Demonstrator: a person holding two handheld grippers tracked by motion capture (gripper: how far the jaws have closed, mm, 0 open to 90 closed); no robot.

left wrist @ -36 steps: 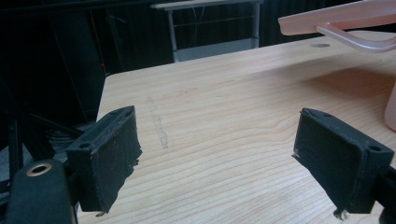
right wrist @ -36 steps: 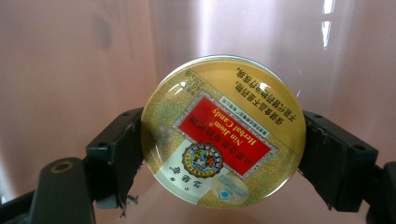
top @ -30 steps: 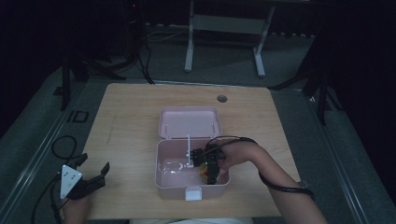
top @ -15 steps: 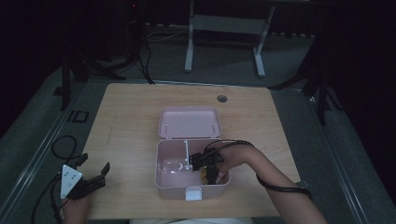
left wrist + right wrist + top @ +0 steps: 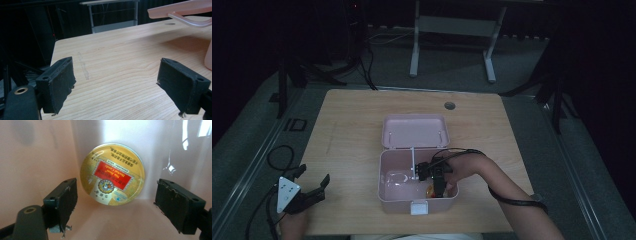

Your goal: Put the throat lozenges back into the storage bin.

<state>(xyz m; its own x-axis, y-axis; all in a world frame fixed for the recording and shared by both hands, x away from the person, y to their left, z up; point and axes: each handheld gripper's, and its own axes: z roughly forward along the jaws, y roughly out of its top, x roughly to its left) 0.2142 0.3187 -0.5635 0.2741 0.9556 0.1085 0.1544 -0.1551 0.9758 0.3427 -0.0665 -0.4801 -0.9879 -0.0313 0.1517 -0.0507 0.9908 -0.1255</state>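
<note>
A pink plastic box stands open near the table's front edge, its lid laid back. Inside it, at the right, lies a round gold tin with a red label; in the high view the gold tin is a small bright spot. My right gripper reaches down into the box. Its jaws stand open on either side of the tin without touching it, as the right gripper view shows. My left gripper rests open at the table's front left corner, nothing between its pads.
A white latch sits on the box's front wall. A thin white stay rises at the hinge. A round cable hole lies in the wooden table behind the box. A desk frame stands beyond.
My right gripper has dipped lower into the box and a little toward the front. The left gripper has stayed put.
</note>
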